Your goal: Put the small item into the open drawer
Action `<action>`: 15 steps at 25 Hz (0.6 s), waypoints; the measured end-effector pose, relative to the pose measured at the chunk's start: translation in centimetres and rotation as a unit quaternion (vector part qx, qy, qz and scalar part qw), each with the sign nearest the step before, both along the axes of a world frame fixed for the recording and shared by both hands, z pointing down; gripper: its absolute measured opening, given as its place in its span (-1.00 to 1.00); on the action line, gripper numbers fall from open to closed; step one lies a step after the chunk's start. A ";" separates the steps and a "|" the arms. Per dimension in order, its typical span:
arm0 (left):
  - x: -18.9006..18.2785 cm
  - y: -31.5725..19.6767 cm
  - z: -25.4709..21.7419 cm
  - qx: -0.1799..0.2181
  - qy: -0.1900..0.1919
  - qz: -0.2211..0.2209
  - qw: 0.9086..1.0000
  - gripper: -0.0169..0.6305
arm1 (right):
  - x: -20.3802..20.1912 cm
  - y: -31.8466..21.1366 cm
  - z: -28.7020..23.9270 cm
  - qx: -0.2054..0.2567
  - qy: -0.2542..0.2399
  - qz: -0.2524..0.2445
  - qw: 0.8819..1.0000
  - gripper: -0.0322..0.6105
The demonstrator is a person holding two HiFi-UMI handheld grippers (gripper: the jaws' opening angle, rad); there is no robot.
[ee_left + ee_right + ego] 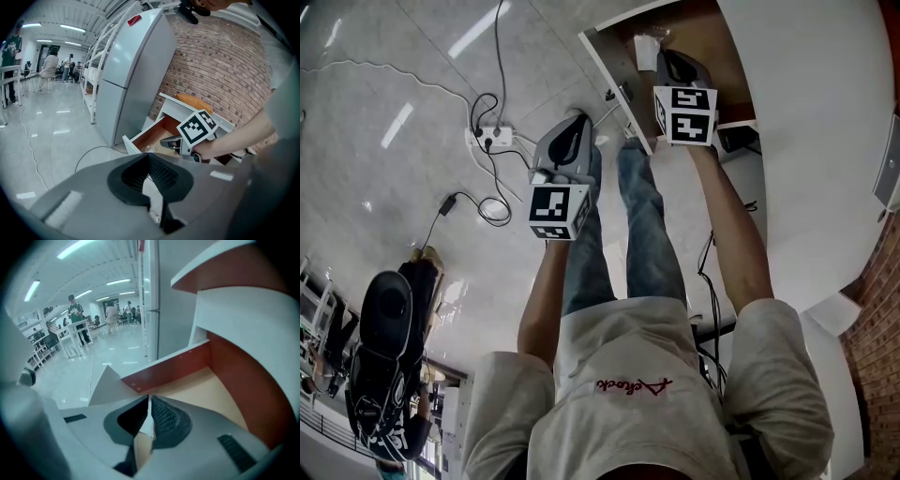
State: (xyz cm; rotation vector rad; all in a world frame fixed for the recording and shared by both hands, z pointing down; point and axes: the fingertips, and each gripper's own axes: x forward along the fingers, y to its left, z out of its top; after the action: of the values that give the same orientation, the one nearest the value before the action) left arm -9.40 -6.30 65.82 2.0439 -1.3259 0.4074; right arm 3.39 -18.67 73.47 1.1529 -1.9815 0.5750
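- Head view: the open drawer (605,67) lies at 1 o'clock in the frame. The right gripper (667,58) is over its interior, and the left gripper (579,122) hangs over the floor (412,187) at 8 o'clock from the drawer front.
- Small item (646,47): a pale, crumpled packet on the drawer bottom, just beside the right gripper's tip at about 10 o'clock. The left gripper view also shows the item (147,149) inside the drawer (140,137), near the front wall.
- Right gripper (149,401): the jaws stand almost together, with only a thin slit between the pads. A pale sliver shows in the slit. Whether it is pinched or lies below cannot be told, though the other views suggest nothing is gripped. Beneath the jaws are the tan floor and red-brown wall of the drawer (168,365).
- Left gripper (150,159): the jaws are closed at the tip with nothing between them.
- Step in hand (judgement): the deposit appears made, since the item rests inside the drawer.
- Next move (judgement): lift the right gripper toward 6 o'clock, clear of the drawer walls, without brushing the packet.
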 end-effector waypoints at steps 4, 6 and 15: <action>0.2 0.0 -0.3 0.003 -0.001 0.002 1.000 -0.93 | -0.3 1.3 -1.4 0.021 -0.002 -0.013 1.000 -0.85; 0.2 -0.1 -0.6 0.006 -0.002 0.003 1.000 -0.93 | -0.2 2.1 -2.2 0.029 -0.006 -0.014 0.999 -0.86; -0.1 -0.9 -4.1 0.026 -0.003 0.001 1.000 -0.93 | 0.6 5.2 -9.4 0.075 -0.050 0.012 0.996 -0.86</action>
State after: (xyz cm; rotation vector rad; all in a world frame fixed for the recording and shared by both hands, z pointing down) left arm -9.49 -7.16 61.77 2.0875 -1.3514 0.3831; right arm 3.99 -13.46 64.10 1.2619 -2.1293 0.5119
